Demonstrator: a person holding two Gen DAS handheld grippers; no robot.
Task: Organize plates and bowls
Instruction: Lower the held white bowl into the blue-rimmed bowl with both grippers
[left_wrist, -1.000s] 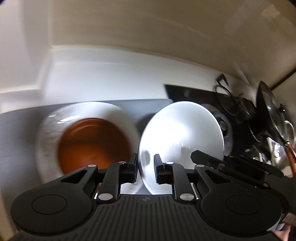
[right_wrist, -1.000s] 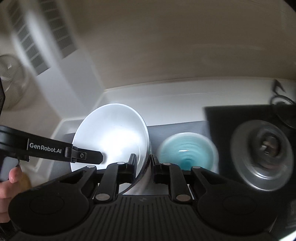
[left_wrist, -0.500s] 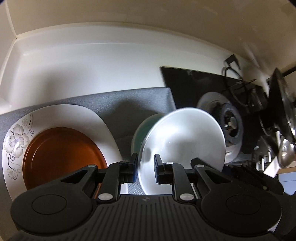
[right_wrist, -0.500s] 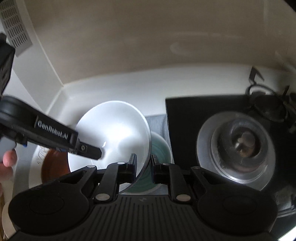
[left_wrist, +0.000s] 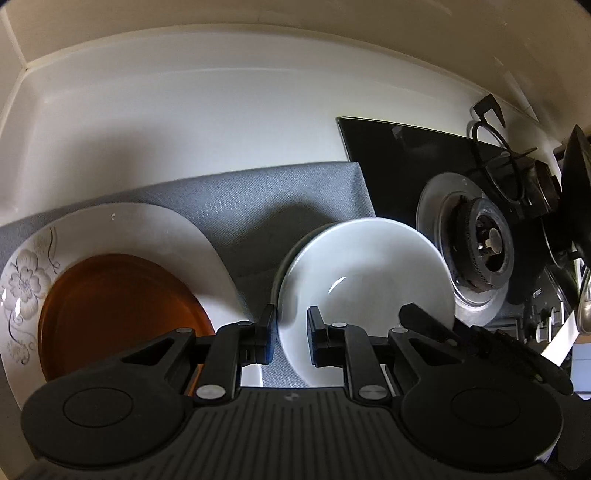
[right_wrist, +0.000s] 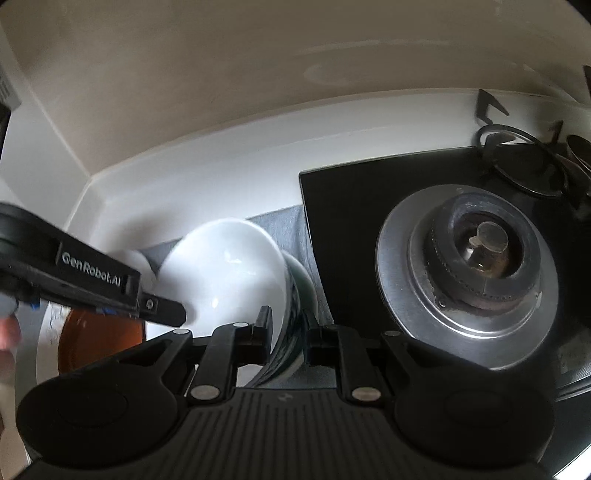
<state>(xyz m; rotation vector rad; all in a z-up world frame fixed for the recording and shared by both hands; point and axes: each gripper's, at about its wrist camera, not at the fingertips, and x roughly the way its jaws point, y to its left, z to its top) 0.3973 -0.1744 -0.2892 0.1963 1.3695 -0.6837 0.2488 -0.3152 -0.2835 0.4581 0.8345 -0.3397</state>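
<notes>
A white bowl (left_wrist: 369, 266) rests nested in a teal bowl (right_wrist: 301, 280) on the grey mat (left_wrist: 277, 199). My left gripper (left_wrist: 290, 332) is shut on the white bowl's left rim, one pad outside and one inside. In the right wrist view the white bowl (right_wrist: 229, 266) has its right rim between the jaws of my right gripper (right_wrist: 288, 336). Those jaws are opening, and a gap shows at the right pad. To the left lies a floral white plate (left_wrist: 147, 229) with a brown plate (left_wrist: 118, 302) on it.
A black glass hob with a steel gas burner (right_wrist: 484, 251) borders the mat on the right. A pan support and a dark pan (left_wrist: 576, 177) sit further right. White counter and wall close off the back and left. A person's hand (right_wrist: 7, 332) holds the left gripper.
The white bowl came down and to the right from a tilted carry and now sits level in the teal bowl. Both grippers sank with it. The right jaws have spread slightly.
</notes>
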